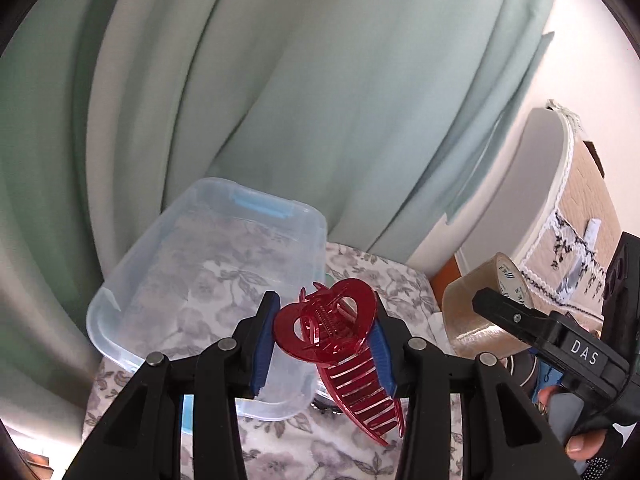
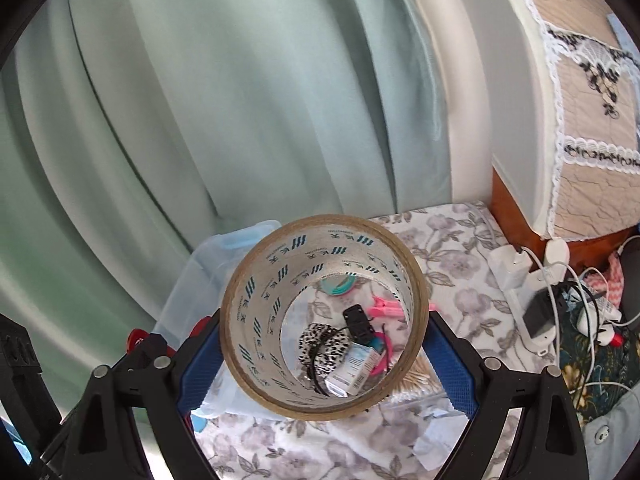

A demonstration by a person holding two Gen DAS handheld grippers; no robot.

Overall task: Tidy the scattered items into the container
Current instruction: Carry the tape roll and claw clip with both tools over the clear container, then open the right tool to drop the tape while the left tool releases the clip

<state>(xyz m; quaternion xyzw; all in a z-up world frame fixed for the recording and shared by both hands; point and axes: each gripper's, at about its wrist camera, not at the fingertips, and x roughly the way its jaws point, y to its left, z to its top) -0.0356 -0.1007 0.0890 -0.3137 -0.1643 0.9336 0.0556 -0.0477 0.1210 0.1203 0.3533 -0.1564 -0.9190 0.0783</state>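
— Items observed?
— Red translucent hair clip (image 1: 340,344), heart-shaped top, teeth pointing down, held aloft. Brown tape roll (image 2: 324,312), core printed with teal marks, its opening facing the camera.
— Container?
— Clear plastic box (image 1: 208,280), blue latches, lid off, resting on the floral cloth (image 1: 352,452), nothing visible inside.

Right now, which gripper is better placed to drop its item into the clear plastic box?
Probably left. The left gripper holds the red heart-shaped claw clip just over the clear plastic box's near rim; the right gripper with the brown tape roll sits farther aside.
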